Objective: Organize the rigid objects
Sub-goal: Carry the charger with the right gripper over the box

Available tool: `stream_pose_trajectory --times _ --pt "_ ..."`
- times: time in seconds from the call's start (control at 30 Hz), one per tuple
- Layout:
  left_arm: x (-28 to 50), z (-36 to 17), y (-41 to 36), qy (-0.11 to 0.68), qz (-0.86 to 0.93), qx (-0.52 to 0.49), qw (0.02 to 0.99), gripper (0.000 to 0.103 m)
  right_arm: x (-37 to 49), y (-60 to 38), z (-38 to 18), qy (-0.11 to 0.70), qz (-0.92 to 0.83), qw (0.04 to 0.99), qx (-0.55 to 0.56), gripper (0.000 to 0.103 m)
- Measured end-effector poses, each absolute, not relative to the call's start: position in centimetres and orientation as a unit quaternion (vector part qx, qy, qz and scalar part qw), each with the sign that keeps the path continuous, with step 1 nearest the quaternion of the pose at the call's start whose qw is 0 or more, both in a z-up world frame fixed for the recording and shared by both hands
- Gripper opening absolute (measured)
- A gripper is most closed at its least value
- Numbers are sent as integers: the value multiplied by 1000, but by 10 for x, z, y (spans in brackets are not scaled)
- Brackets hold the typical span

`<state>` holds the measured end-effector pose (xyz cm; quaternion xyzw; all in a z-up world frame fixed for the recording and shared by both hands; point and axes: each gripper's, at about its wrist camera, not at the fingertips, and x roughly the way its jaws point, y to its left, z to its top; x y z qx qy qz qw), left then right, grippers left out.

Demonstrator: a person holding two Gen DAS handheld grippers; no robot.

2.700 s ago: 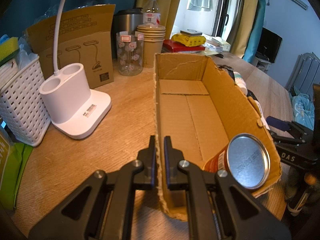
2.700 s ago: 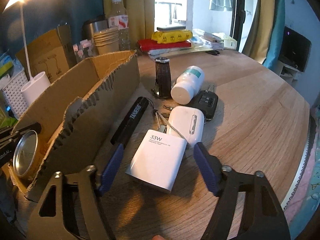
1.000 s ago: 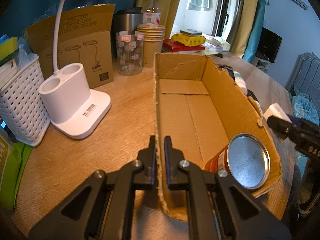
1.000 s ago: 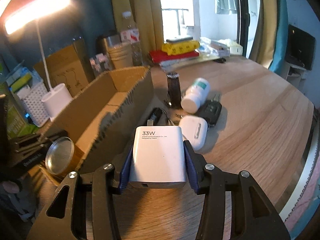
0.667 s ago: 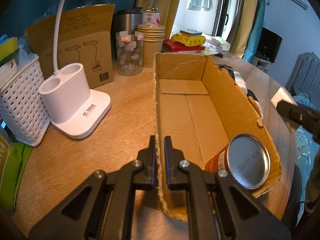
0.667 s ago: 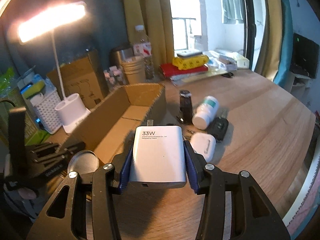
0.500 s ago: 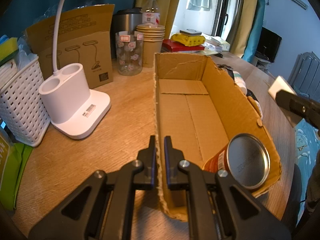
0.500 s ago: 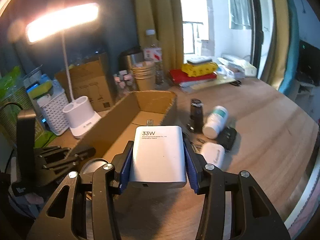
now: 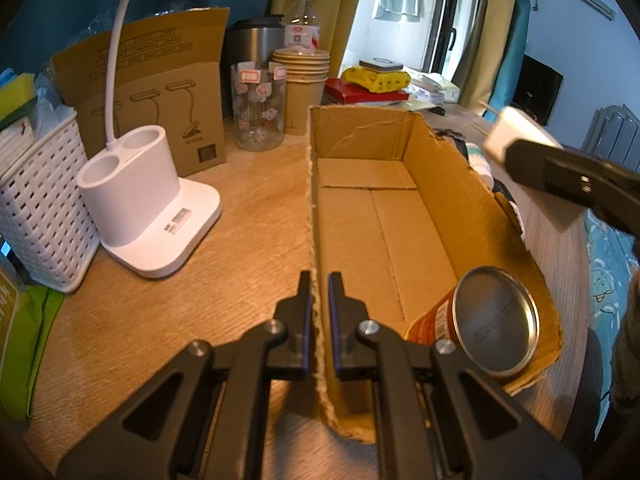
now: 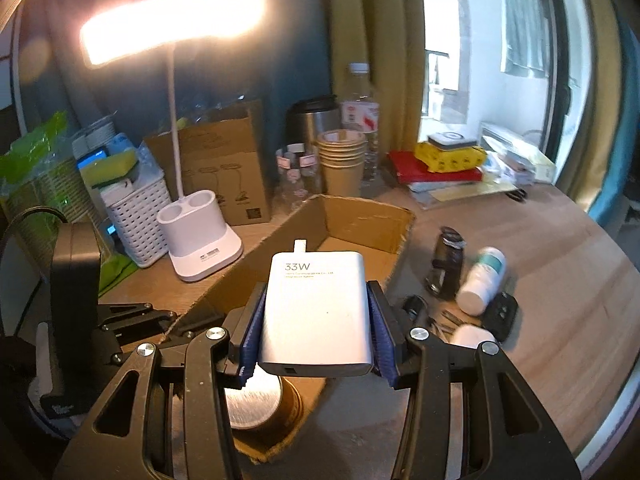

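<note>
My right gripper [image 10: 316, 292] is shut on a white 33W charger [image 10: 316, 308], held in the air over the near end of the open cardboard box [image 10: 360, 220]. In the left wrist view the charger [image 9: 510, 134] shows above the box's right wall, with the black right gripper behind it. My left gripper [image 9: 319, 292] is shut on the box's near left wall [image 9: 314, 216]. A tin can [image 9: 494, 326] lies on its side in the box's near right corner. On the table right of the box lie a white bottle [image 10: 482, 282], a dark cylinder [image 10: 448, 260], a car key [image 10: 502, 314] and a white case [image 10: 472, 336].
A white lamp base [image 9: 148, 204] and a white basket [image 9: 38, 204] stand left of the box. Behind it are a brown carton [image 9: 156, 92], a glass jar [image 9: 260, 108], stacked paper cups [image 9: 304, 84], a steel pot and a bottle. Books and a yellow pack [image 10: 448, 158] lie at the back right.
My right gripper has picked the charger up off the table, risen and swung left with it over the box. The left gripper and the box have not moved.
</note>
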<state>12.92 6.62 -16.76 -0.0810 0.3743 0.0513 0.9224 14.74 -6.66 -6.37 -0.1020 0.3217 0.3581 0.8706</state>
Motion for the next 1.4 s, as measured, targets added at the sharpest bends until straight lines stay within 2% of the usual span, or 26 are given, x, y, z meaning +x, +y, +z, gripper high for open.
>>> stream_pose_trajectory --times 0.9,1.4 --pt "129 -167 66 374 51 -81 922 7 172 5 -110 389 417 795 -207 50" --pt "129 -168 63 374 49 -79 923 7 181 13 -128 456 440 747 -201 50"
